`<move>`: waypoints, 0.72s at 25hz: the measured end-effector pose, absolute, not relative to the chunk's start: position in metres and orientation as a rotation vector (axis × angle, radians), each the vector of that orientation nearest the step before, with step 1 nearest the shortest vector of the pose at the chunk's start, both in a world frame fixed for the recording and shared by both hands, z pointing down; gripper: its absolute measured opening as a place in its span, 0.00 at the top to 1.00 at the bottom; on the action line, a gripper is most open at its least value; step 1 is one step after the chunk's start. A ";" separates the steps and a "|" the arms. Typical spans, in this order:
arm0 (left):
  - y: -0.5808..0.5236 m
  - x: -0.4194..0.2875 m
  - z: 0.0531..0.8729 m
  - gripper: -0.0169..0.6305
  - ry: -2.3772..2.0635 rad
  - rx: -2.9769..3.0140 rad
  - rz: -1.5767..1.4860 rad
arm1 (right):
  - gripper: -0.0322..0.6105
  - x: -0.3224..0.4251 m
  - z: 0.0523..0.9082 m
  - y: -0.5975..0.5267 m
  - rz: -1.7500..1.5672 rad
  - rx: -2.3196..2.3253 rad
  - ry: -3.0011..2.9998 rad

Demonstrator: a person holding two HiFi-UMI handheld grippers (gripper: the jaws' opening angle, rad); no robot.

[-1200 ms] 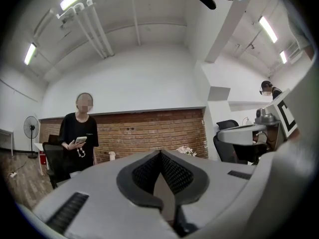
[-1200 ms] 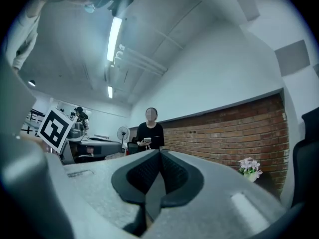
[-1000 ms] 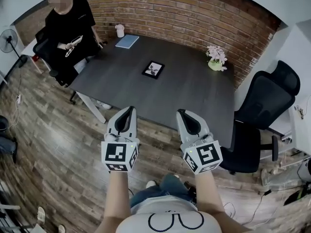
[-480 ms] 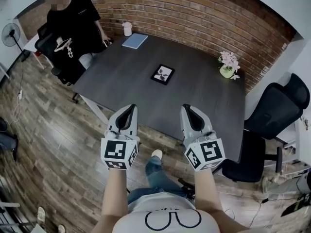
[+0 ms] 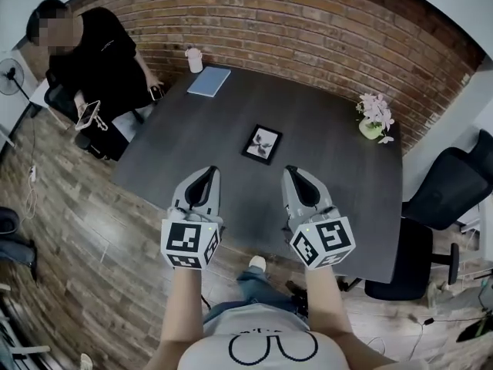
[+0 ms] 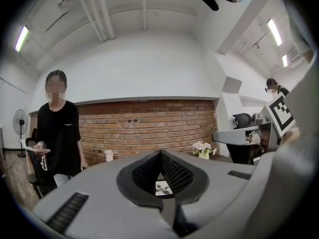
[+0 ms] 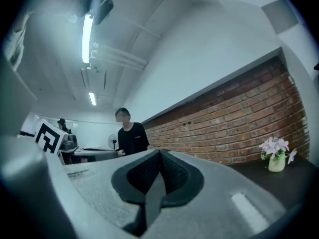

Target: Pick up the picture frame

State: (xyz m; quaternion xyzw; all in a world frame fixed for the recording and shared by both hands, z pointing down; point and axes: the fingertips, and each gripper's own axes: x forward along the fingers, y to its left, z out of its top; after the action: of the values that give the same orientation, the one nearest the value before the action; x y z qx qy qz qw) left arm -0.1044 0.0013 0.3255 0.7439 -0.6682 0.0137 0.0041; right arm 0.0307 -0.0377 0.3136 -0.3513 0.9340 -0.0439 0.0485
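The picture frame (image 5: 262, 144) is lying flat near the middle of the dark table (image 5: 331, 183), showing a pale plant print inside a black border. It is sitting apart from everything else. The left gripper (image 5: 209, 171) and the right gripper (image 5: 290, 171) are hanging side by side over the table's near edge, at about seven and five o'clock from the frame, neither touching it. Each is pressing its jaws fully together on nothing. In the left gripper view the frame (image 6: 160, 187) is peeking through the notch behind the closed tips of the left gripper (image 6: 160, 154). The right gripper (image 7: 160, 152) is pointing toward the brick wall (image 7: 234, 118). Each gripper's cube is carrying black-and-white square markers (image 5: 189, 242), patterns rather than words. At eleven o'clock from the frame a blue notebook (image 5: 209, 82) and a white cup (image 5: 194, 60) are sitting near the far edge. At two o'clock a pot of pink flowers (image 5: 375, 118) is standing. A person in black (image 5: 92, 56) is waiting at ten o'clock, the small shirt print being too tiny to read.
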 end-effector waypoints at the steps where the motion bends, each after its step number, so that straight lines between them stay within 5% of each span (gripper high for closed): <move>1: -0.012 -0.108 0.326 0.98 -2.084 2.336 0.047 | 0.95 0.028 0.315 -0.051 -0.142 -1.087 2.842; 18: -0.157 -0.125 0.360 0.98 -1.902 2.361 0.095 | 0.95 0.023 0.350 -0.177 -0.205 -1.338 2.850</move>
State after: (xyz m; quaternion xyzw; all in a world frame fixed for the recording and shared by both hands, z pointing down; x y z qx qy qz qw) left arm -0.1251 -0.1572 0.3601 0.7772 -0.6261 0.0313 0.0543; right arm 0.0227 -0.1774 0.3501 -0.4241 0.9033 -0.0649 -0.0067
